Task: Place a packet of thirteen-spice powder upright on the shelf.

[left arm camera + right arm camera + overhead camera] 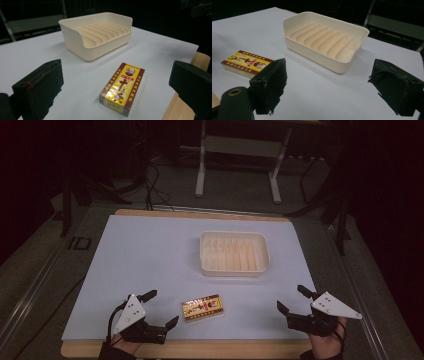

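A small yellow and dark red box point(202, 308) lies flat near the front edge of the white table sheet point(150, 255). Behind it, right of centre, stands a cream ribbed tray point(234, 253), with nothing in it. My left gripper point(160, 309) rests at the front left, open, its jaws pointing toward the box point(123, 88), which lies ahead between them without touching. My right gripper point(294, 300) sits at the front right, also open and holding nothing. From it I see the tray point(325, 41) ahead and the box point(245, 62) off to the left.
The wooden table edge point(200, 349) runs along the front, just below the grippers. Beyond the table the dark floor holds a white metal stand point(237, 150) and cables point(152, 185). The sheet's left half is bare.
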A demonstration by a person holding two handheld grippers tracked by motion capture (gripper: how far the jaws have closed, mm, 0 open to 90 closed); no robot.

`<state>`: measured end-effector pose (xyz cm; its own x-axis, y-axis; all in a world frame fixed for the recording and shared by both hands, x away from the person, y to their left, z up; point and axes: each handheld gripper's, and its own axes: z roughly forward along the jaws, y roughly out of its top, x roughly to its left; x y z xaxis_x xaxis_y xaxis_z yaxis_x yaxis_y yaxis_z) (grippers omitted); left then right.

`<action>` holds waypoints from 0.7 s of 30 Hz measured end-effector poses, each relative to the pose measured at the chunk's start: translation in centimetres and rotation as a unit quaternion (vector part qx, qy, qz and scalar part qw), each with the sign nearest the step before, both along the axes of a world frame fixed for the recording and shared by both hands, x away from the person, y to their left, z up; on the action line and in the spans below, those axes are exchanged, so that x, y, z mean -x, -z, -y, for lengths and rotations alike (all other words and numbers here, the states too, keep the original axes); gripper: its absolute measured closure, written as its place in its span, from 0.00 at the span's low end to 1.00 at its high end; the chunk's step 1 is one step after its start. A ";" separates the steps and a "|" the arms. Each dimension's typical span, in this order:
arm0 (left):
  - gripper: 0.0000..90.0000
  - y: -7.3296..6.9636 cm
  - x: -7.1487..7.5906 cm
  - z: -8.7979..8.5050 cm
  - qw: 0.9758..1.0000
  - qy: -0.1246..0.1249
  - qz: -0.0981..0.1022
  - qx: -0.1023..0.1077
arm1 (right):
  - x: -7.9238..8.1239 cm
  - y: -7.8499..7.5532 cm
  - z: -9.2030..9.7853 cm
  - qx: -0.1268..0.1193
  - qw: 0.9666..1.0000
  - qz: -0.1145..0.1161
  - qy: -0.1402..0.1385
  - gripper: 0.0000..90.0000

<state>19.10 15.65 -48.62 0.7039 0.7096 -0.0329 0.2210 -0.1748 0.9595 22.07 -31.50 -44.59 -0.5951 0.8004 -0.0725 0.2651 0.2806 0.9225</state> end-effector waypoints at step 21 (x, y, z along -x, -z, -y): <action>0.00 -1.2 0.1 0.4 0.999 0.010 -0.047 -0.008 | 0.5 -0.2 -0.7 -0.012 0.999 0.028 -0.022 0.15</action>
<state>18.96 15.28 -47.42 0.7118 0.6969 -0.0880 0.3059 -0.1947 0.9320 21.61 -30.82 -44.43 -0.6251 0.7757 -0.0873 0.2006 0.2676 0.9424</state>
